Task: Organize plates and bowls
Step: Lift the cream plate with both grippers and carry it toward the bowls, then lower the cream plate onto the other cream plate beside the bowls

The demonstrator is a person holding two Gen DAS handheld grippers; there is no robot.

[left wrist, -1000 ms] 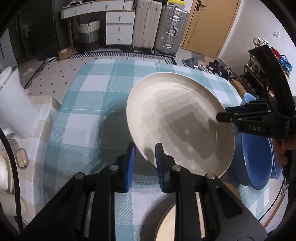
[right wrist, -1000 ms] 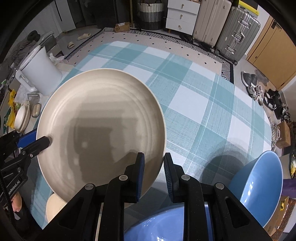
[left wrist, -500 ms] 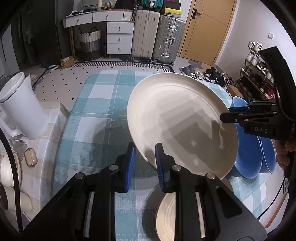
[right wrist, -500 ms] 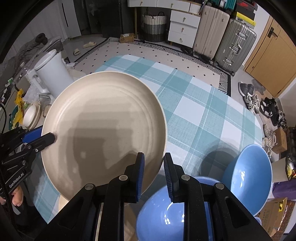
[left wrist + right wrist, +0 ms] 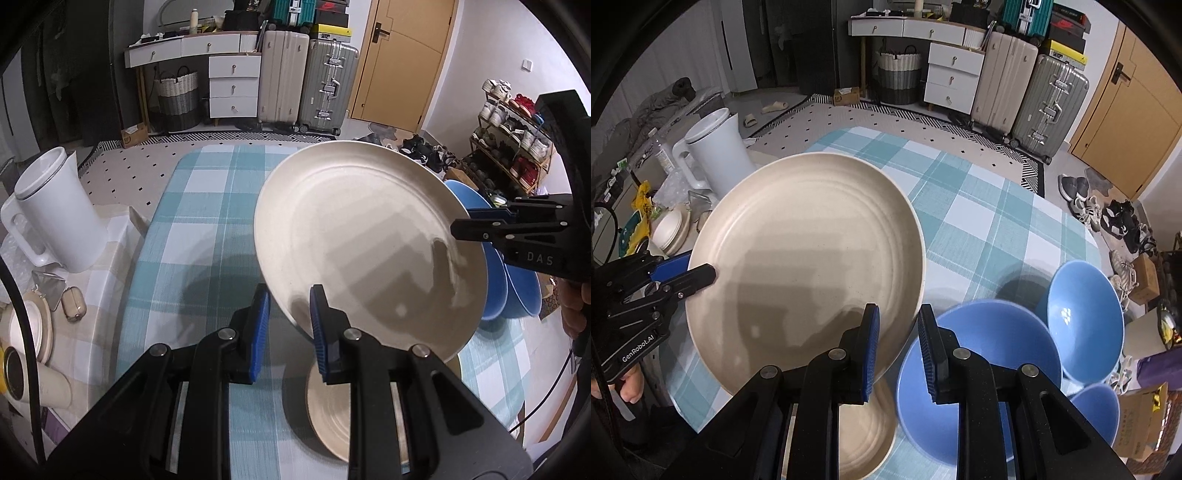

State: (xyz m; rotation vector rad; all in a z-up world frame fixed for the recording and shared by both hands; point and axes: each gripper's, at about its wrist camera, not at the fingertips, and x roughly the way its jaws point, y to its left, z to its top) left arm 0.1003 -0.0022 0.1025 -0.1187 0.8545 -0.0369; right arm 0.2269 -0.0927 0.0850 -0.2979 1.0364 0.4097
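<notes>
We are carrying the large cream plate [image 5: 365,243] above the desk [image 5: 207,206], the left hand-held gripper [image 5: 286,325] pinching its rim at about seven o'clock and the right hand-held gripper [image 5: 897,343] pinching narrow on the rim at about five o'clock in its own view. To do this well, we are keeping both grips level, clearing the blue bowls [image 5: 975,373], and aiming squarely over the smaller cream plate [image 5: 332,410] lying below.
</notes>
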